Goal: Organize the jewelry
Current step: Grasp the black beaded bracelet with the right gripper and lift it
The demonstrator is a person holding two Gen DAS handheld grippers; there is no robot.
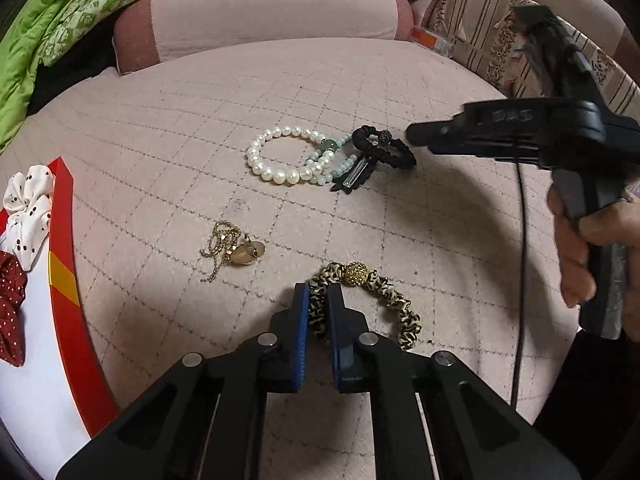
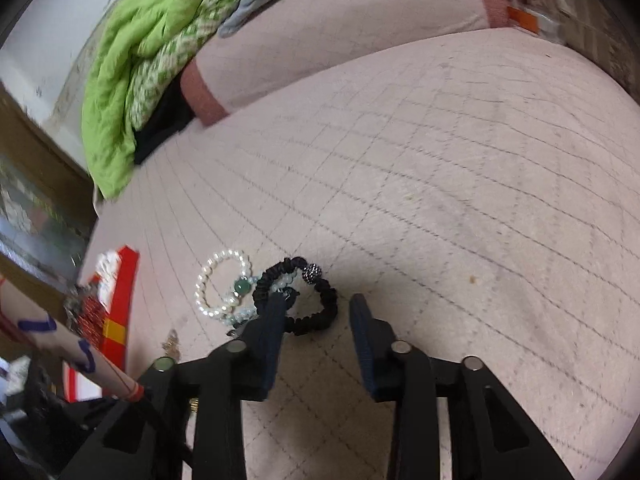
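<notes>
In the left wrist view my left gripper (image 1: 317,292) is shut on the near-left part of a leopard-print scrunchie (image 1: 386,298) with a gold bead, which lies on the pink quilted bed cover (image 1: 160,160). A gold chain (image 1: 232,246) lies just to its left. Farther off sit a pearl bracelet (image 1: 276,156), a black clip (image 1: 354,174) and a black scrunchie (image 1: 386,148), with my right gripper (image 1: 416,136) beside them. In the right wrist view my right gripper (image 2: 318,312) is open. Its fingers straddle the near-right part of the black scrunchie (image 2: 330,300) without pressing it. The pearl bracelet (image 2: 204,284) lies to the left.
A red-edged white box (image 1: 66,248) at the left holds a white dotted scrunchie (image 1: 30,208) and a red one (image 1: 10,292). A pink bolster (image 1: 260,12) and a green quilt (image 1: 48,28) lie at the back. A black cable (image 1: 520,280) hangs at the right.
</notes>
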